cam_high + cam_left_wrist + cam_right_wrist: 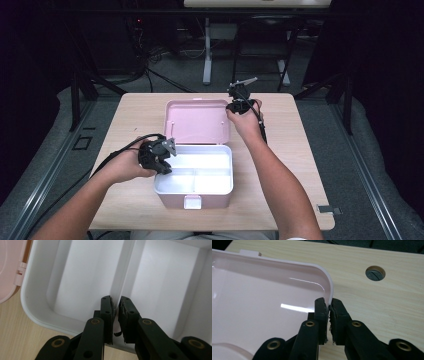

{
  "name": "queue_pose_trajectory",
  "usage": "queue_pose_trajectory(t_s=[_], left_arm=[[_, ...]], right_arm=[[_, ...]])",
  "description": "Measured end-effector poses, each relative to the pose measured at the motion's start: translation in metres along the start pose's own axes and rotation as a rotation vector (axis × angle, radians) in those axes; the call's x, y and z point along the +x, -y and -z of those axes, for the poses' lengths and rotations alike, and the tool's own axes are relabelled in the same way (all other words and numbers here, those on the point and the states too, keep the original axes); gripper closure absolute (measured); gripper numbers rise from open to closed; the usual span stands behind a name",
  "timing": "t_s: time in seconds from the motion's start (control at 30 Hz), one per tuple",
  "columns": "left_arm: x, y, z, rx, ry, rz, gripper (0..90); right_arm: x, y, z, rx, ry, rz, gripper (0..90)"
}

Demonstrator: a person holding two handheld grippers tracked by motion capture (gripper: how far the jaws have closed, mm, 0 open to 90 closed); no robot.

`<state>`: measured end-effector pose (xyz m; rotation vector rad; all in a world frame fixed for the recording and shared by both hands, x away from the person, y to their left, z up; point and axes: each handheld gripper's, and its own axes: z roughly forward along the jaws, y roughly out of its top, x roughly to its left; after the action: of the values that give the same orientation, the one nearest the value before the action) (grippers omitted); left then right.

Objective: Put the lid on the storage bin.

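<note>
Lid closing in hand: both grippers gripped the pink storage box.

We held the box (194,192) at the near edge of the worktop (295,150), empty, its lid (197,121) laid open behind it and not yet swung over. Our left gripper (115,305) was clamped on the divider wall (122,277) inside the white tray, steadying it. Our right gripper (329,305), reached forward with the forearm extended, pinched the lid's right rim; closing and latching remained.

The left gripper (159,156) covers the box's (220,187) left rim from above. The lid (262,315) runs off the close picture's left edge.
</note>
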<state>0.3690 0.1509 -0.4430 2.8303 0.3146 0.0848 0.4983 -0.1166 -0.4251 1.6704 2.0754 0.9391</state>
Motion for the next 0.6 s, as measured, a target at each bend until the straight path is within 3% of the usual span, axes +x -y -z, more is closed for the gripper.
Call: queue_pose_trajectory(t_s=[0.43, 0.6], left_arm=[[-0.002, 0.000, 0.000, -0.004, -0.012, 0.000, 81.6], [-0.002, 0.000, 0.000, -0.006, -0.012, 0.000, 81.6]], right_arm=[[0.009, 0.005, 0.045, -0.111, -0.028, 0.059, 85.9], [0.014, 0.014, 0.065, -0.173, -0.034, 0.105, 86.1]])
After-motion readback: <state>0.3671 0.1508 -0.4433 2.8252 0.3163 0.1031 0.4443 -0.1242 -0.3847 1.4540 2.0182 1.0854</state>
